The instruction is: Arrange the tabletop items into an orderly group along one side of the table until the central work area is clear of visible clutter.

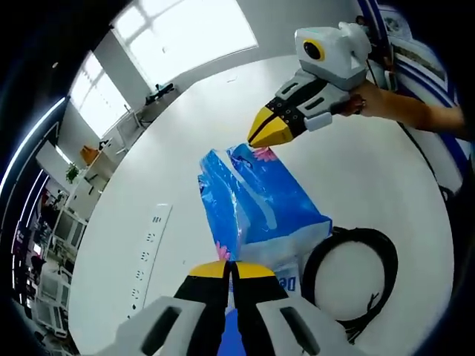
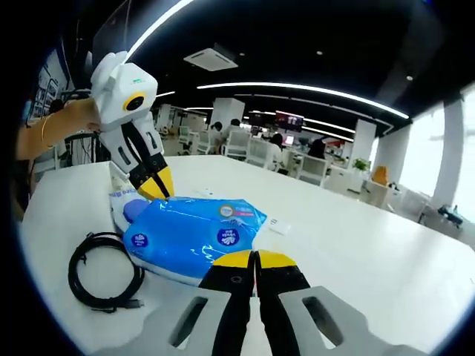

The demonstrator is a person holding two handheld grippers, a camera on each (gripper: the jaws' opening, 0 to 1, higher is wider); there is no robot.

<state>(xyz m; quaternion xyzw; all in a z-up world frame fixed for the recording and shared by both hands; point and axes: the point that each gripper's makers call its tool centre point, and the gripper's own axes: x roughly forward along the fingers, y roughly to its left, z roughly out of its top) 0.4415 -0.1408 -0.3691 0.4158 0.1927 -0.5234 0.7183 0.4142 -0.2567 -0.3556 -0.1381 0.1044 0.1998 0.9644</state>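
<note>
Gripping opposite ends of the blue plastic pack point(image 1: 256, 204), the two claws look to be partway through carrying or dragging it off the middle of the white table point(image 1: 371, 170). Nearest in the left gripper view, the left claw point(image 1: 231, 268) has its yellow-tipped jaws clenched together on the pack's near edge; in the right gripper view the right claw point(image 2: 254, 259) is likewise pinched tight on the edge closest to it. The pack lies flat on the table between them, its long axis running from one claw to the other, the white printed end toward the left claw and the flowered corner pointing at the right one. Just beside the pack sits a coiled black cable point(image 1: 349, 278), touching or nearly touching its side, and a white power strip point(image 1: 148, 256) lies a little apart on the other side. My reading is that the step in hand is shifting the pack toward one table edge; the next move calls for both hands to travel together at an even height so the soft pack neither stretches nor slips out. The cable and strip would follow afterwards. Farther off are office desks and bright windows point(image 1: 185, 37).
</note>
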